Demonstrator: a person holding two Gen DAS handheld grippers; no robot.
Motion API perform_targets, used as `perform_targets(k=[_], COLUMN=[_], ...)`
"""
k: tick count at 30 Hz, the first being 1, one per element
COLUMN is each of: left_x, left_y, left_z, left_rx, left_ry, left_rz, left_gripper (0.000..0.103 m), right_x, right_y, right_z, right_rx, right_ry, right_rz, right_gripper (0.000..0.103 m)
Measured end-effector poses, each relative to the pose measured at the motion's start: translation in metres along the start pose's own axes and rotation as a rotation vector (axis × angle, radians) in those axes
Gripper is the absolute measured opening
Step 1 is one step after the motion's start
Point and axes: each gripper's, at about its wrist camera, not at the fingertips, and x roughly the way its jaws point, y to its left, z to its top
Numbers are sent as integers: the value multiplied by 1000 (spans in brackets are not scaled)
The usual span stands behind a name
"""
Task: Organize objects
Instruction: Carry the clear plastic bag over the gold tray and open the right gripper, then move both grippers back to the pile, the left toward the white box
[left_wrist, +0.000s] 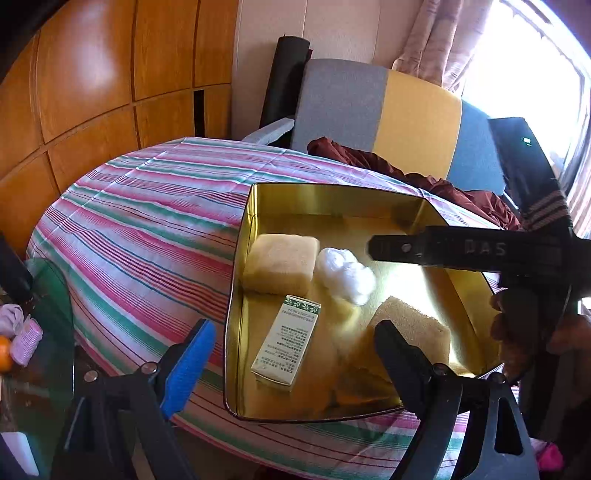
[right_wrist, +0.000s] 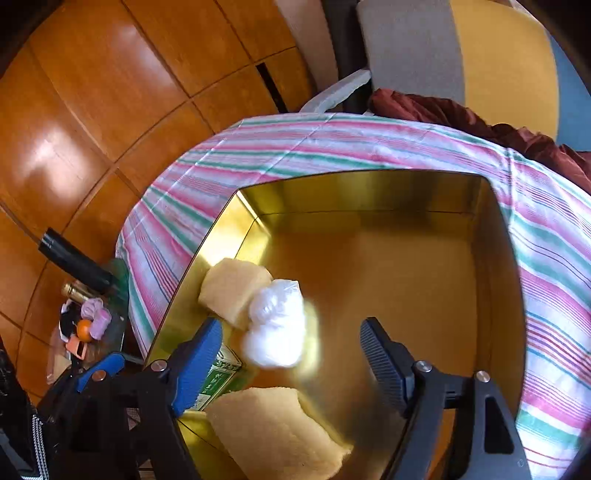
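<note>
Gold-coloured metal tray, square, shallow-walled, set on a table under a pink, green and white striped cloth.

Contents: one yellow sponge against the left wall; one white cotton wad touching that sponge's right side, near the tray's middle; one small white-and-green carton lying flat, just in front of the sponge; a second yellow sponge toward the near right.

Right gripper: jaws spread, holding nothing. The cotton wad lies on the tray floor just beyond its blue-padded finger, apart from both pads; the second sponge sits below, between the fingers' bases; the carton is partly hidden behind the blue finger.

Left gripper: jaws wide apart, empty, poised over the tray's near edge, carton between its fingers without contact.
</note>
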Motion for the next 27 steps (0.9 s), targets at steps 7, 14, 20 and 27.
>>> perform_targets(k=[7,14,20,27], left_x=[-5,-9,-12,-14], left_y=[-5,-22,-52,-113], left_z=[5,15,28,42], left_rx=[10,44,103,237], left_ry=[-17,-43,-57,-57], left_rz=[-11,-59,-143,-262], left_gripper=[89,91,91,91], right_x=[-48,-96,-136,-182], right_y=[-18,-55,-97,-150], right_z=[-13,-41,-74,-100], right_rx=[32,113,219,348], right_ry=[-110,-163,-179,-180], right_rz=[-87,-209,-301,-418], right_gripper=[79,81,81,81])
